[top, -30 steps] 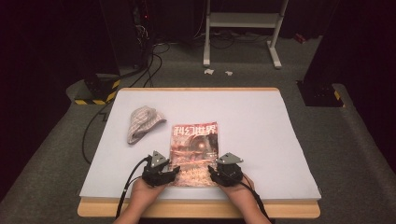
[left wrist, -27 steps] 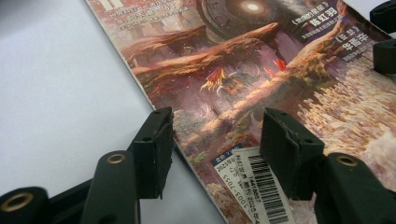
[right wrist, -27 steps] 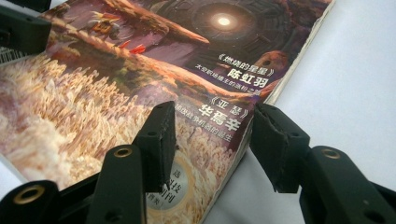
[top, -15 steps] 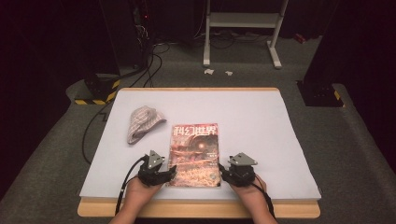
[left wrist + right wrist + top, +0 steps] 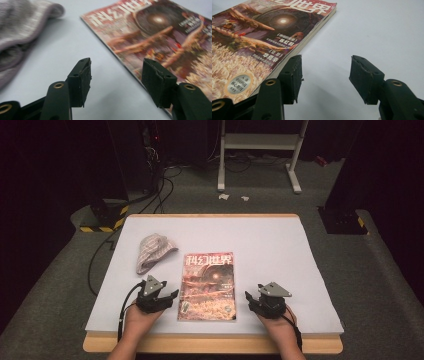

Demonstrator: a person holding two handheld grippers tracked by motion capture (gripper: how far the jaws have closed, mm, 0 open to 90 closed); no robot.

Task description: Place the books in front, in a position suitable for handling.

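A magazine (image 5: 208, 286) with a red-brown cover lies flat, closed, near the front middle of the white table top (image 5: 270, 250). My left gripper (image 5: 173, 295) hovers just left of its lower edge. In the left gripper view the left gripper (image 5: 116, 75) is open with only bare table between its pads; its jaws have just been closing a little. The magazine (image 5: 155, 32) lies beside its right jaw. My right gripper (image 5: 248, 296) stands a short way right of the magazine. In the right gripper view the right gripper (image 5: 325, 75) is open and empty, its jaws just opening wider, and the magazine (image 5: 262, 37) lies left of them.
A crumpled grey-striped cloth (image 5: 152, 251) (image 5: 20, 27) lies on the table left of the magazine, behind my left gripper. The wooden front edge (image 5: 210, 345) runs under the person's wrists. Cables (image 5: 100, 265) trail on the floor at the left; a white stand (image 5: 260, 150) is behind.
Both grippers have drawn apart, away from the magazine's lower corners: the left one went left, the right one went right. The magazine and cloth have stayed put.
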